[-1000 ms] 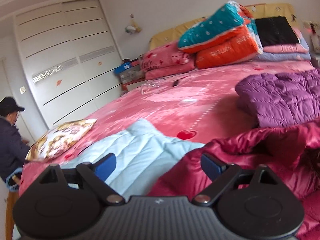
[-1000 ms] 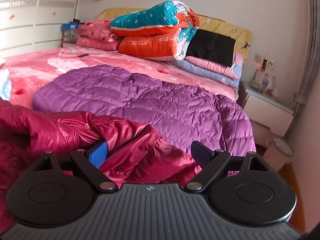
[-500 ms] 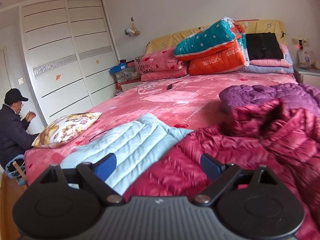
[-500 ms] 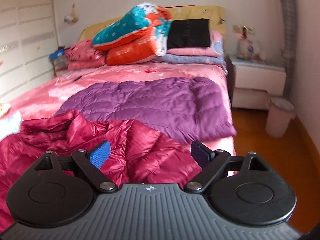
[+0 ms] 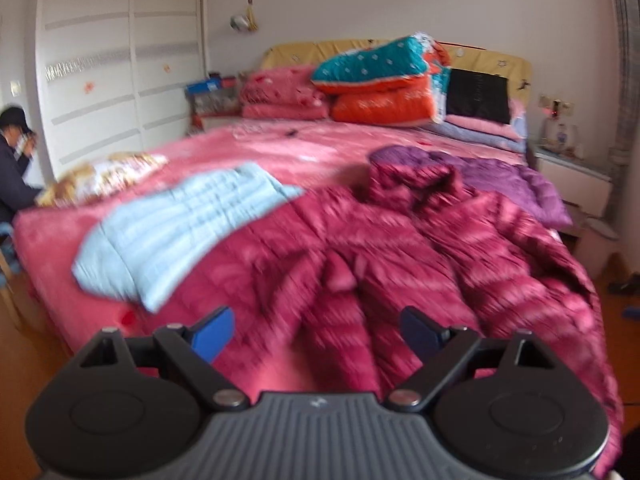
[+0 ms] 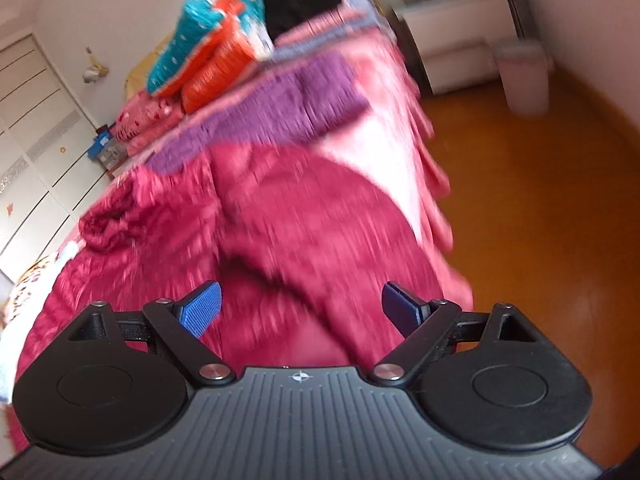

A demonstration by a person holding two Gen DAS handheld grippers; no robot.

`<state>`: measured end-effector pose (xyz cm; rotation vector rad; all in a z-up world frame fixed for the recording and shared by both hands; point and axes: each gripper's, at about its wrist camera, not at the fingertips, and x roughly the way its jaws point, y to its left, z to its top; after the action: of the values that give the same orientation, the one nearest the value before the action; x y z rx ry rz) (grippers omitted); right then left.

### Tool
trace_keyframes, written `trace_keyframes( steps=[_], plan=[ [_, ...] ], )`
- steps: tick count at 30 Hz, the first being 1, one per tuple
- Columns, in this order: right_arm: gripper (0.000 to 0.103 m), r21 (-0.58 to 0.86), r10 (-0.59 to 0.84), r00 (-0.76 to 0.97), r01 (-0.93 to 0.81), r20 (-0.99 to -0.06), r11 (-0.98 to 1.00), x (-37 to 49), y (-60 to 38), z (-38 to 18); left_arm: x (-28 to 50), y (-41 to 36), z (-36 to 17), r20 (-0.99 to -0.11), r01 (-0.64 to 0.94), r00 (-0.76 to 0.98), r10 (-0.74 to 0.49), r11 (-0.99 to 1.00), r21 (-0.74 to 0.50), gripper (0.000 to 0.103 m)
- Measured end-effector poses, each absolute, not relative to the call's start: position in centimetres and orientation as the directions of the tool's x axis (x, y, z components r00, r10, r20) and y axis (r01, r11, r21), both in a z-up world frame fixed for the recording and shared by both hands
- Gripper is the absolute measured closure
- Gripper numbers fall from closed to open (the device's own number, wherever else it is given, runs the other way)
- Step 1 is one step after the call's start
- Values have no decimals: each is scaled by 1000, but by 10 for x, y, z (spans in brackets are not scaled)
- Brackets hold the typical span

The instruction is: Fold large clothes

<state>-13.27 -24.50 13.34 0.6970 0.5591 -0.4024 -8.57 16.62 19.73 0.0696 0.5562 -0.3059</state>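
Maroon puffer jacket [image 5: 400, 256] rumpled on bed [image 5: 248, 152], L gripper [image 5: 316, 334] & R gripper [image 6: 300, 310] wide, empty

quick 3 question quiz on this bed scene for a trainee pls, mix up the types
1. True or false: the left claw is shut on the crimson down jacket.
2. Which garment lies nearest the patterned cushion? A) light blue jacket B) purple jacket C) crimson down jacket
3. Fill in: the black item leans against the ____.

Key: 1. False, both pads stand wide apart with nothing gripped. 2. A. 3. Headboard.
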Motion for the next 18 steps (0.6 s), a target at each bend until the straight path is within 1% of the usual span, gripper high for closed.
trace_keyframes(
  steps=[4,7,9,13,15,18],
  plan=[
    [0,498,-98,744,532,-661,685,-158,-235,109,-107,168,169,-562,313,754,-341,938,-149,14],
    [0,538,6,716,519,-698,664,-164,-232,93,-108,167,149,-587,301,726,-359,933,-198,16],
    [0,567,48,703,529,-709,631,-169,-231,83,-105,169,137,-600,290,707,-374,928,-235,18],
    [0,662,176,716,484,-675,572,-170,-231,69,-94,172,118,-618,247,681,-393,918,-311,19],
    [0,694,207,722,479,-660,538,-170,-231,61,-90,175,109,-620,228,669,-410,907,-353,20],
    [0,759,290,736,441,-611,479,-171,-228,53,-84,174,97,-631,211,658,-412,904,-371,21]
  ],
)
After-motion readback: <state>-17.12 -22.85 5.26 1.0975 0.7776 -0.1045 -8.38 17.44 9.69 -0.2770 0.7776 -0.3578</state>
